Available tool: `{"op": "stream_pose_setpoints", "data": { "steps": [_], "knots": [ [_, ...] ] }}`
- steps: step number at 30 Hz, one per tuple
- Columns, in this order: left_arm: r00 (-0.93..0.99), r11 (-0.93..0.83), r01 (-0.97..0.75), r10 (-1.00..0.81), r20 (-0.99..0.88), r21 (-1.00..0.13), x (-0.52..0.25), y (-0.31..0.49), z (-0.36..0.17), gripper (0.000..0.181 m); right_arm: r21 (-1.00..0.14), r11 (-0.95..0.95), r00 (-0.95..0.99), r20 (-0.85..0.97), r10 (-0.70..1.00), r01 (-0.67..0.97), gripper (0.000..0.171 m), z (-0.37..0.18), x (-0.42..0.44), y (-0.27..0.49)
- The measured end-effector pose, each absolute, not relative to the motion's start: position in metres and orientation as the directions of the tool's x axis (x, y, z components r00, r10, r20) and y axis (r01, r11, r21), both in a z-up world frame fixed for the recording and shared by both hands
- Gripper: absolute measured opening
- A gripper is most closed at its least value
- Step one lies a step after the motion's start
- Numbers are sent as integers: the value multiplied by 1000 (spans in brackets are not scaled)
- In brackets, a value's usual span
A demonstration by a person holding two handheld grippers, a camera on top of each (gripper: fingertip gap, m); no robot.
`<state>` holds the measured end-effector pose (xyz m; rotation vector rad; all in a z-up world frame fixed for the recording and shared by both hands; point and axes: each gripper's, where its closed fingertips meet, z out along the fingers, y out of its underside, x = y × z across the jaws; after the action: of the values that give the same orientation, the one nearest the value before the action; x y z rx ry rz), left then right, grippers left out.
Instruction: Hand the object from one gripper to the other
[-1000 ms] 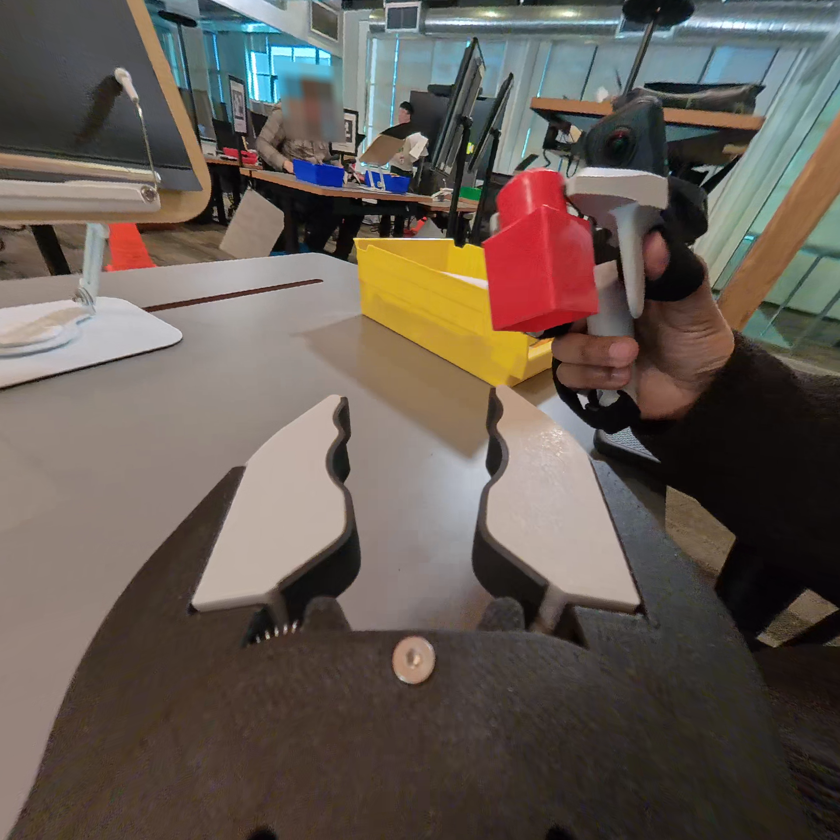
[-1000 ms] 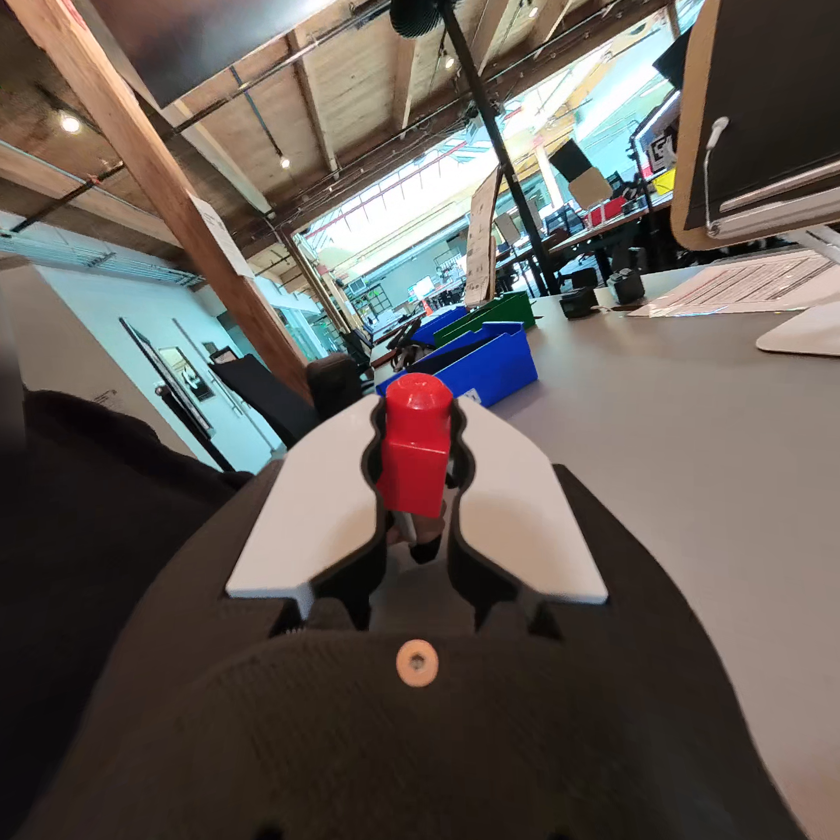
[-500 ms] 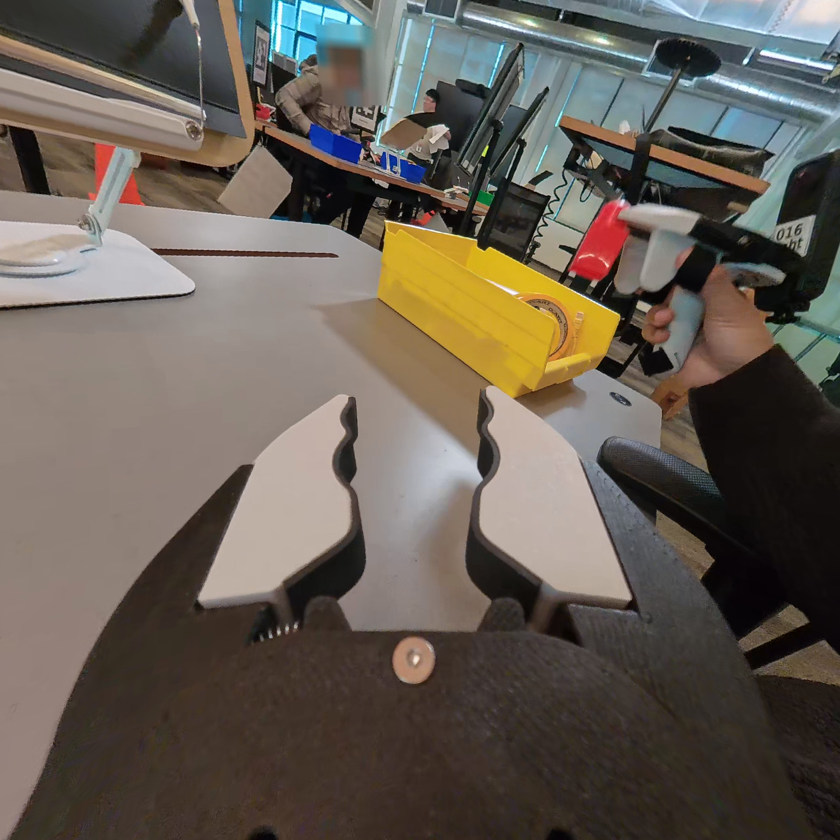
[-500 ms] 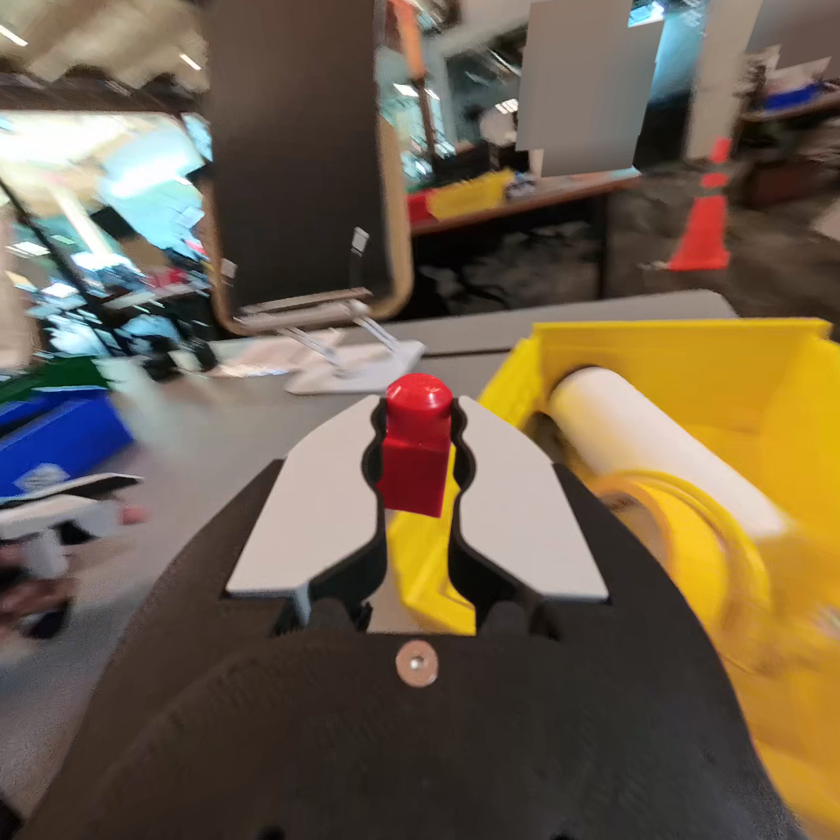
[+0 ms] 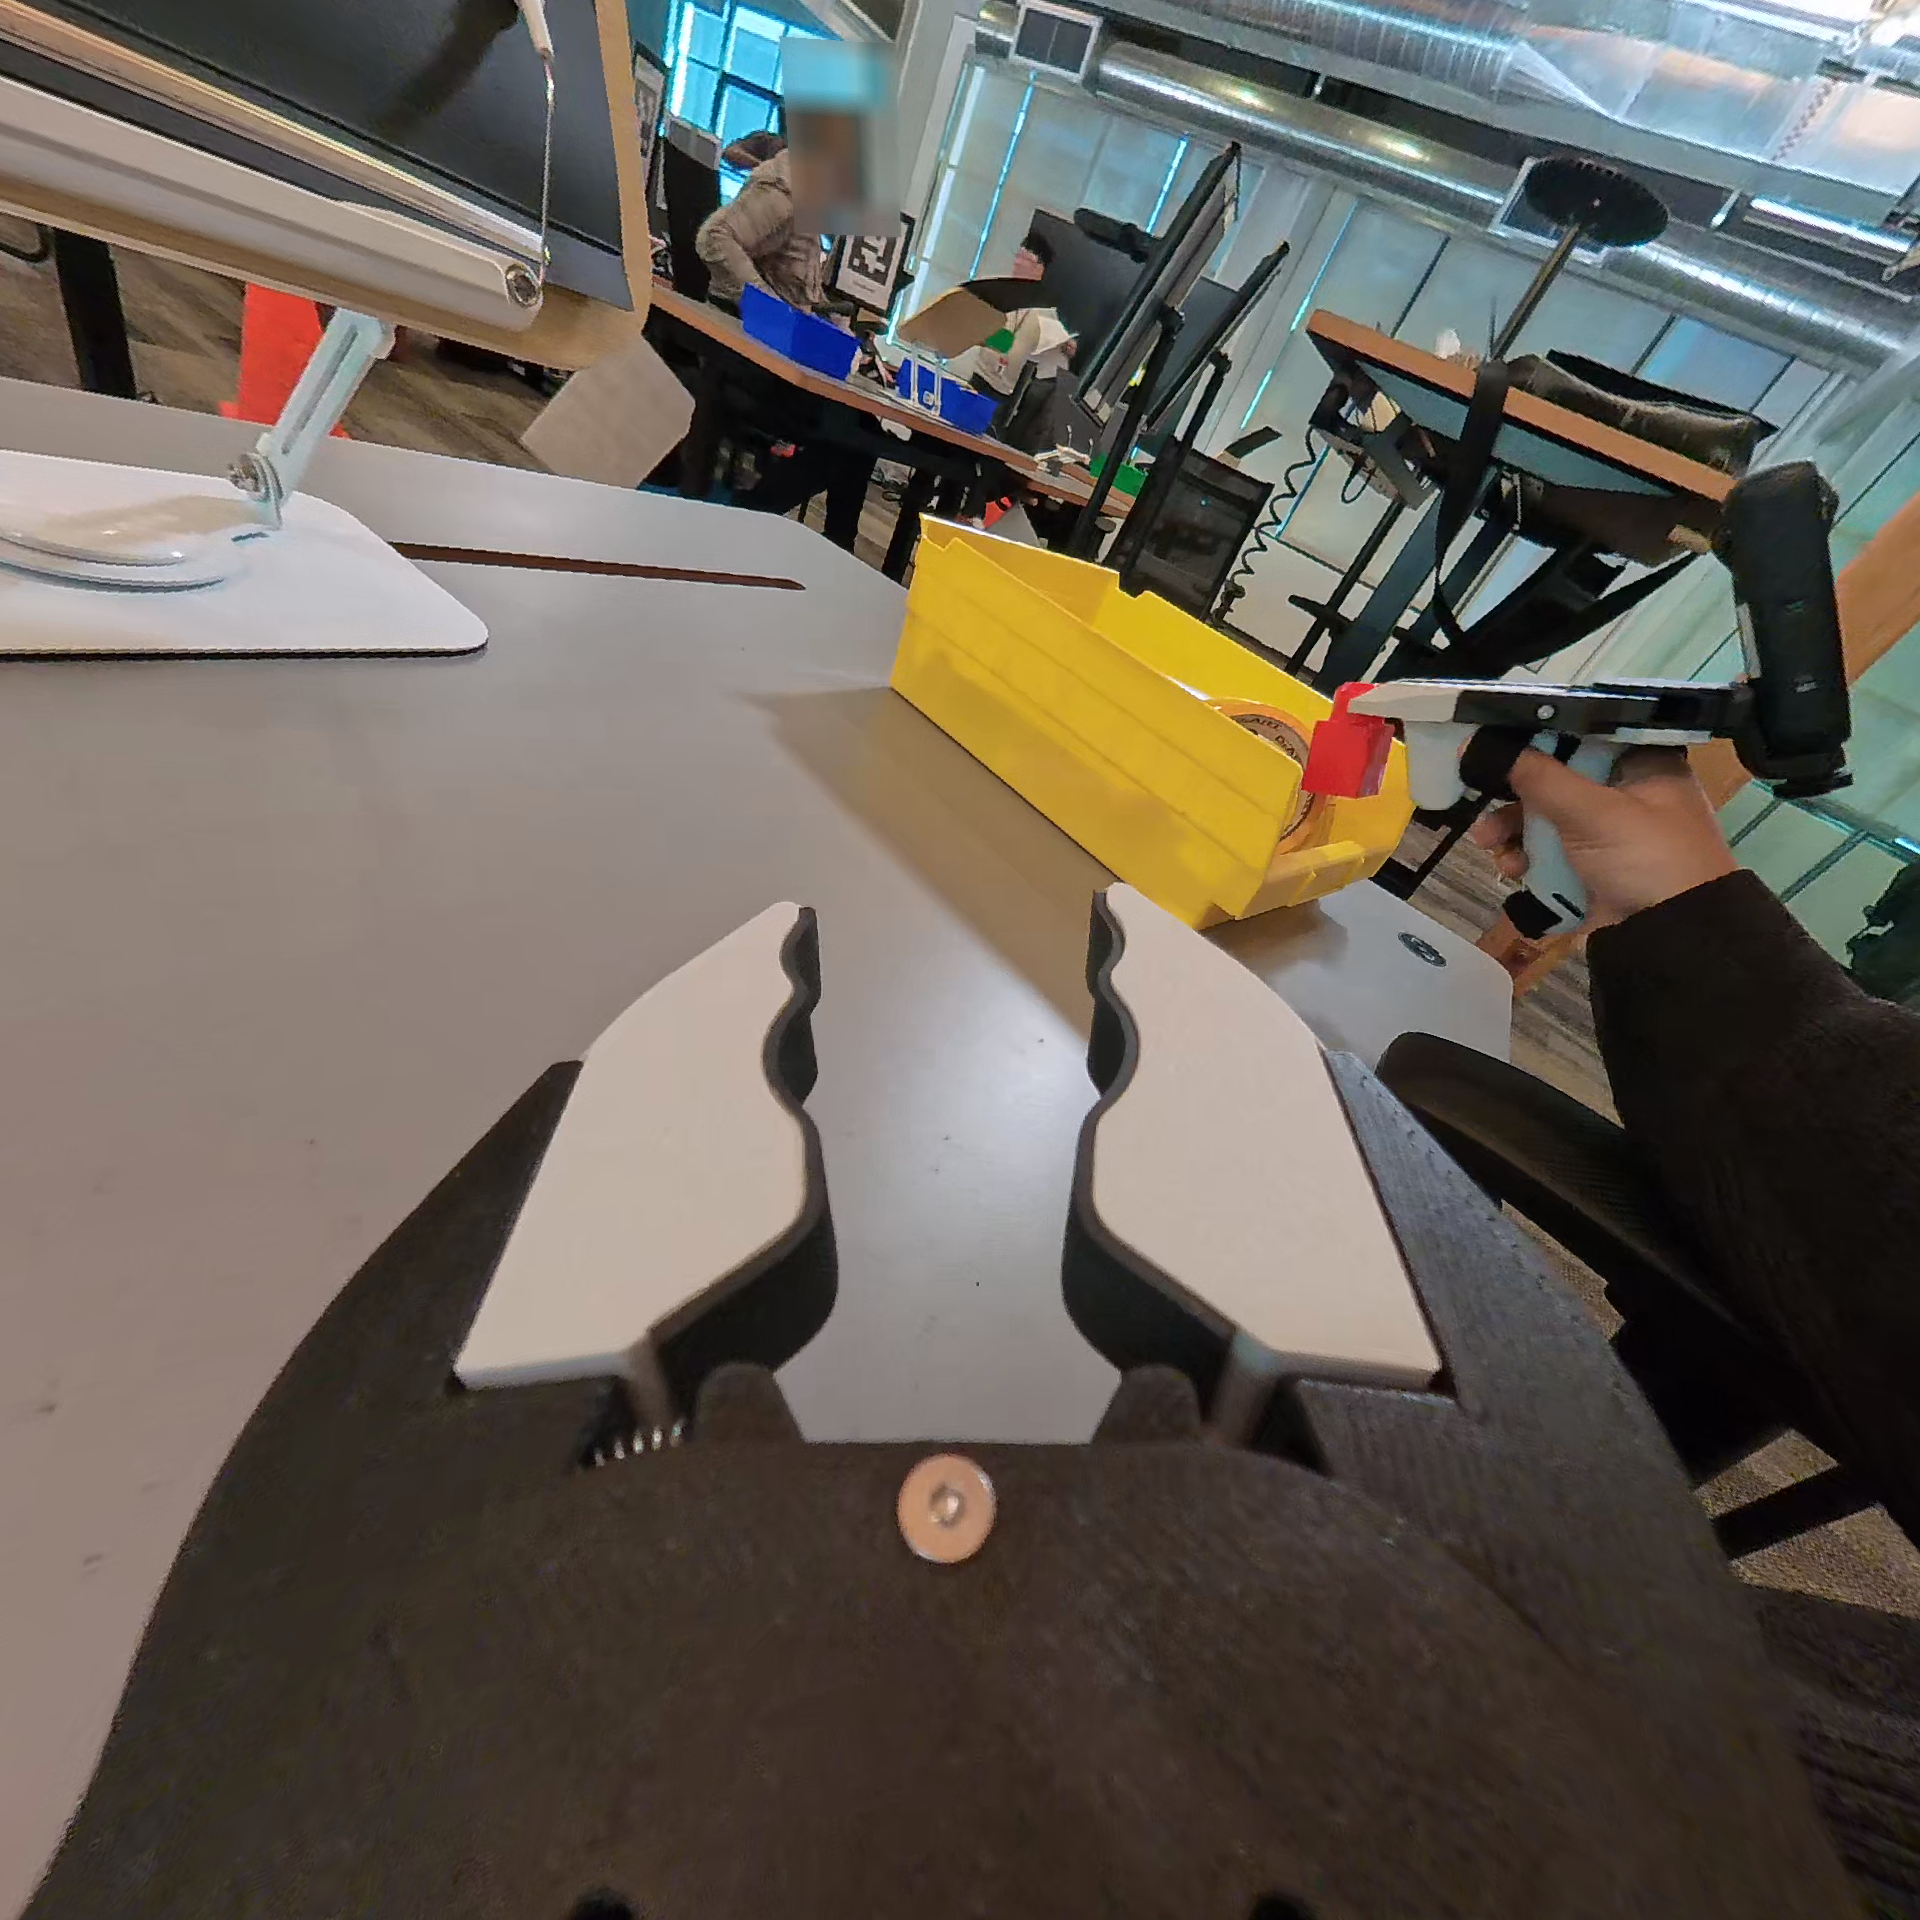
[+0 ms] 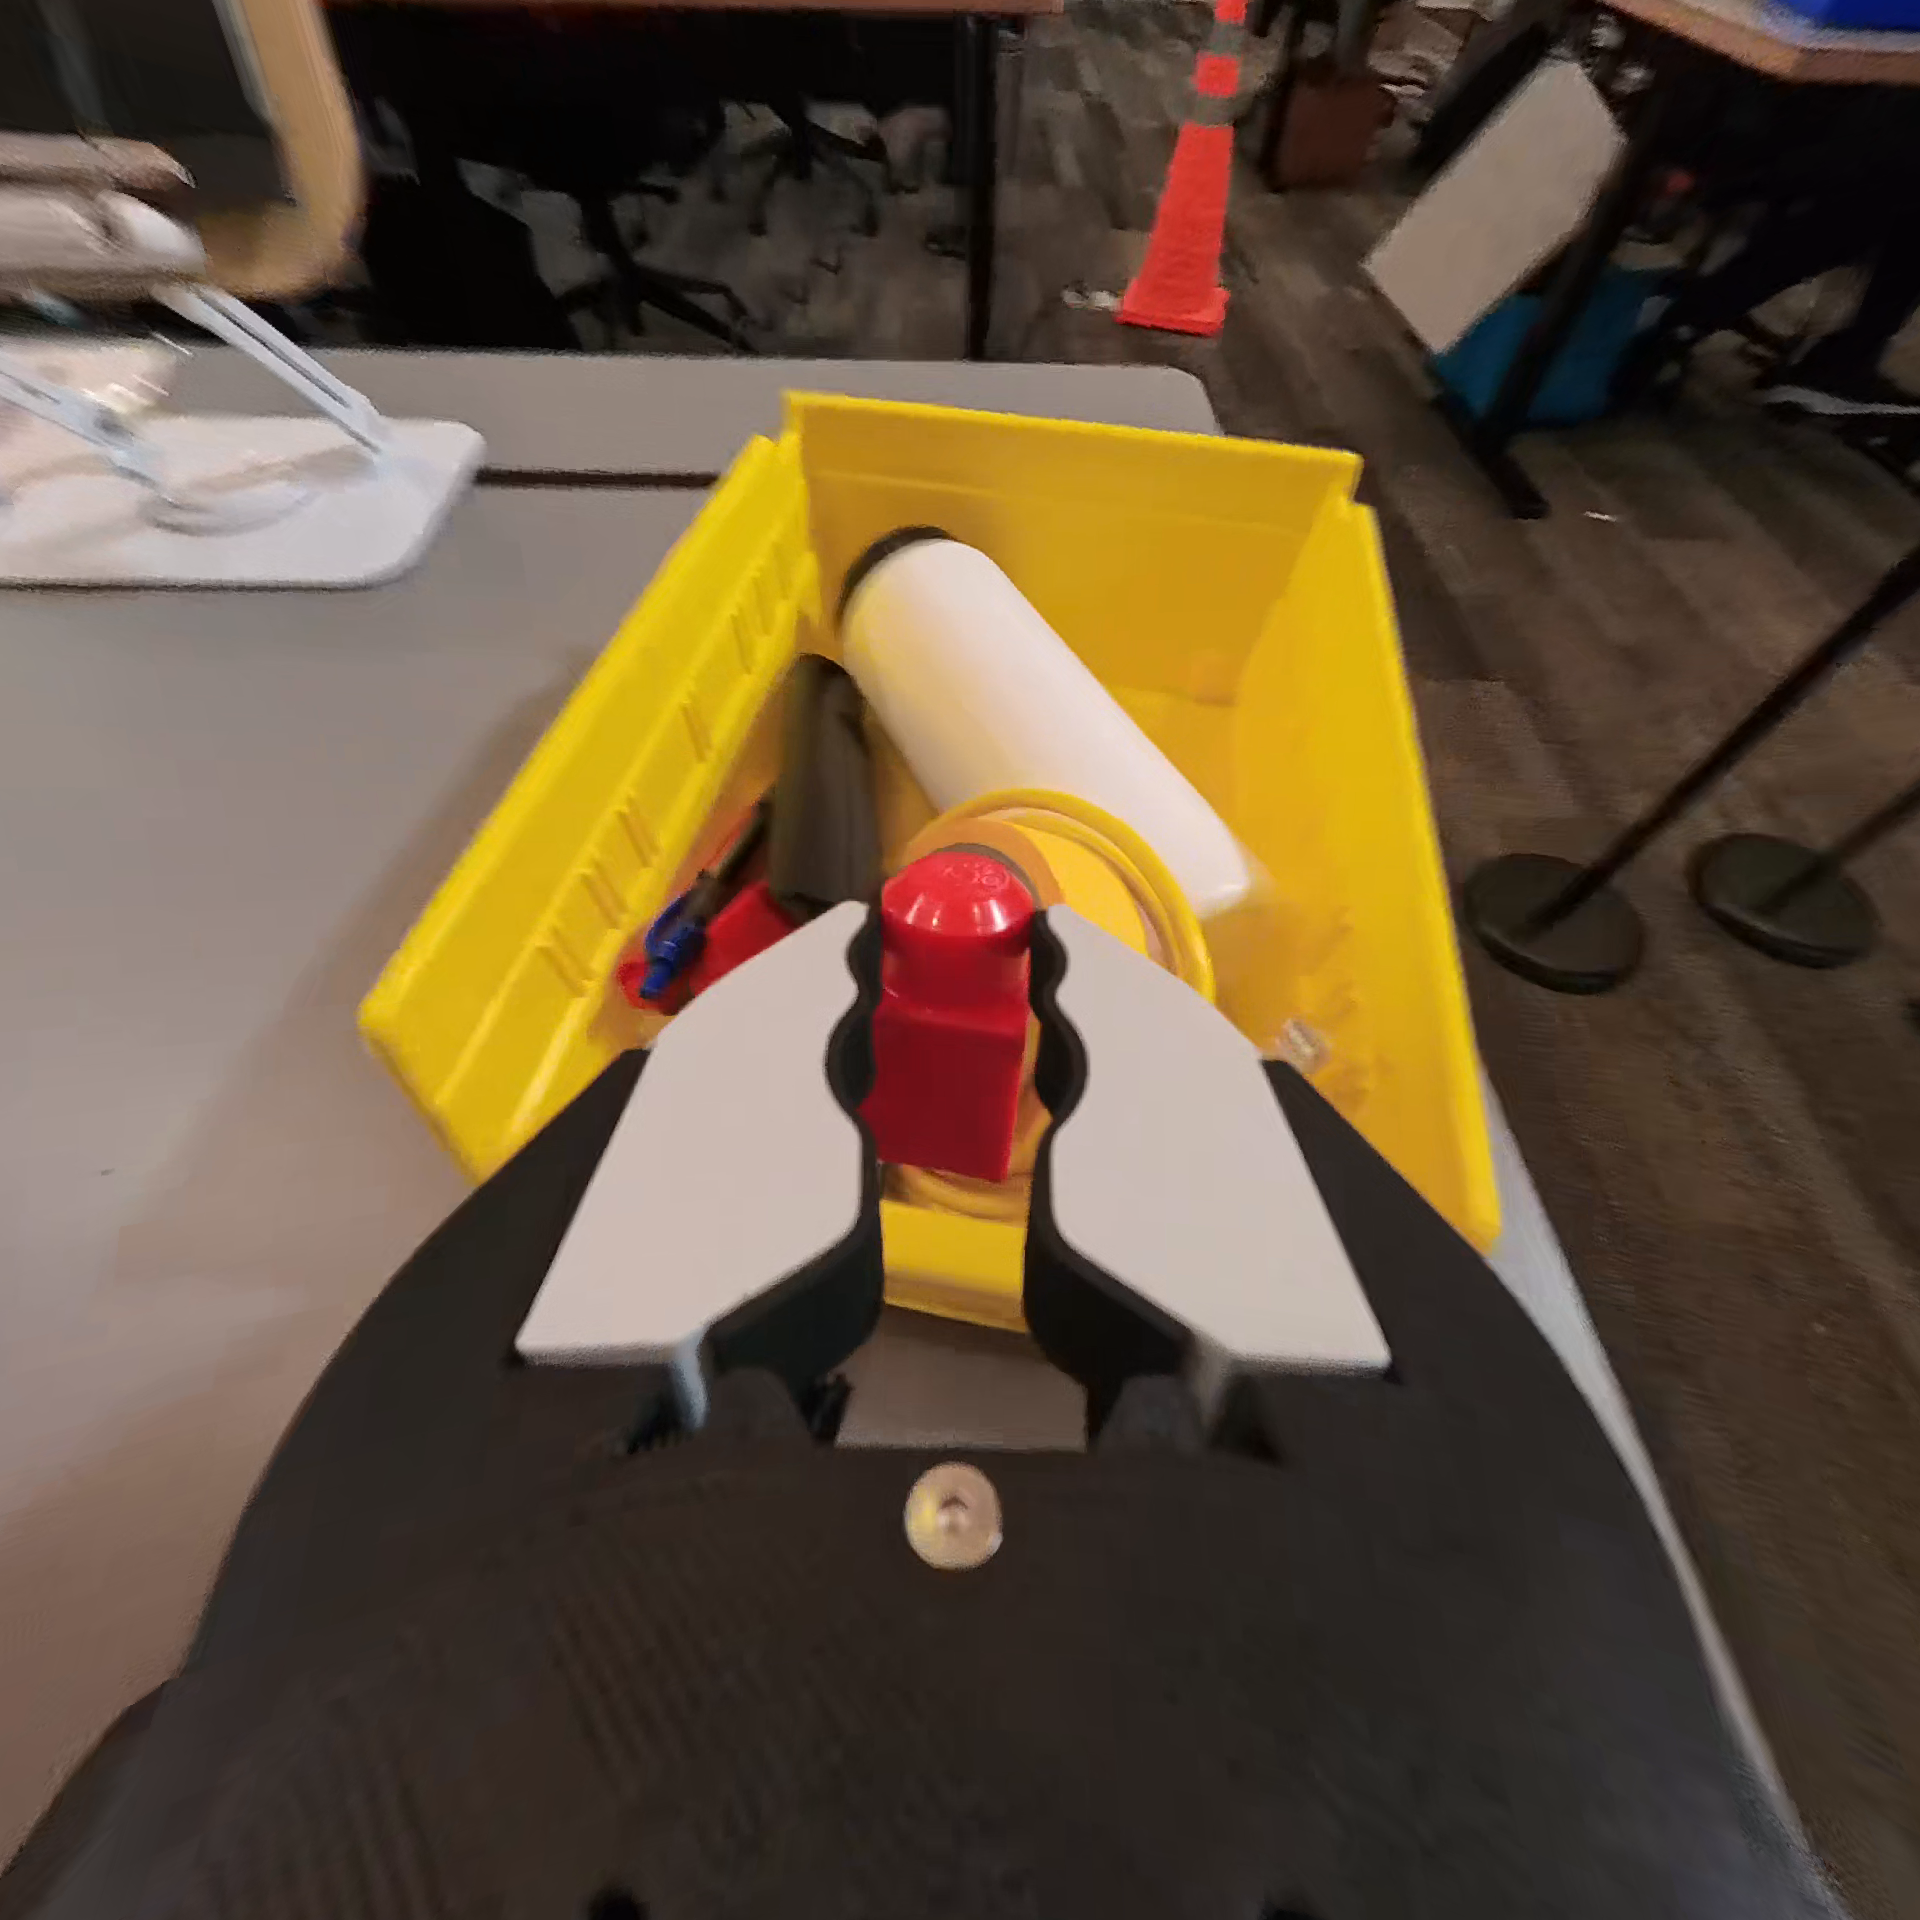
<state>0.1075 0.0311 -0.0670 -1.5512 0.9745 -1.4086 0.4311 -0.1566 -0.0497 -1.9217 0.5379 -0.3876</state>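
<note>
Since a second ago our right claw (image 6: 951, 971) has swung away from the left one and now hangs over the near end of the yellow bin (image 6: 1340, 727), pointing down into it. It is clamped on the red block (image 6: 940, 1070), round stud toward the tips, squeezed on both flanks. Our left claw (image 5: 951, 971) has barely shifted: it rests low over the grey bench (image 5: 416, 831), its fingers (image 5: 665, 1164) apart with nothing between them.

From the left wrist view, the right claw (image 5: 1361, 717) shows far off, beside the bin's (image 5: 1049, 675) near corner, with the block (image 5: 1348, 756) hanging under its tip. The two claws are well apart, so we judge the hand-over is either done or not being set up; the pictures alone cannot settle which.

Inside the bin lie a white bottle (image 6: 1029, 738), a tape roll (image 6: 1112, 883), a dark folded thing (image 6: 831, 800), a blue-capped pen (image 6: 675, 935) and another red piece (image 6: 738, 925).

What could go wrong from here:
- If we let go now, the block would likely strike the roll or the bottle and bounce, possibly over the low front lip onto the bench or floor.
- The right wrist view is blurred, which suggests quick motion; a release mid-swing would throw the block off line.
- If a hand-over is still owed, dropping it in the bin leaves the block among clutter, awkward to regrip.
- The grip sits on the block's upper part only, so a knock against the bin wall could twist it loose.
</note>
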Motion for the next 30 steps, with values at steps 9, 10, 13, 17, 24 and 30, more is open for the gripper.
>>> {"op": "stream_pose_setpoints", "data": {
  "steps": [9, 10, 13, 17, 24, 30],
  "knots": [
    [85, -375, -19, -924, 373, -927, 107, 34, -66, 50, -915, -399, 847, 170, -504, -54, 28, -62, 438, -145],
    [86, -378, -19, -923, 375, -926, 107, 35, -67, 50, -910, -411, 844, 181, -505, -51, 28, -63, 438, -144],
    [87, -383, -18, -921, 380, -923, 106, 36, -66, 50, -912, -408, 833, 186, -520, -51, 38, -60, 439, -144],
    [89, -384, -16, -920, 382, -923, 106, 38, -66, 50, -939, -339, 826, 148, -544, -56, 39, -49, 440, -148],
    [96, -394, -10, -915, 391, -919, 106, 41, -66, 50, -980, -186, 857, 36, -514, -70, 36, -25, 428, -143],
    [121, -387, 2, -915, 384, -922, 102, 50, -64, 52, -993, -118, 933, 19, -360, -25, 35, -2, 382, -112]
  ]
}}
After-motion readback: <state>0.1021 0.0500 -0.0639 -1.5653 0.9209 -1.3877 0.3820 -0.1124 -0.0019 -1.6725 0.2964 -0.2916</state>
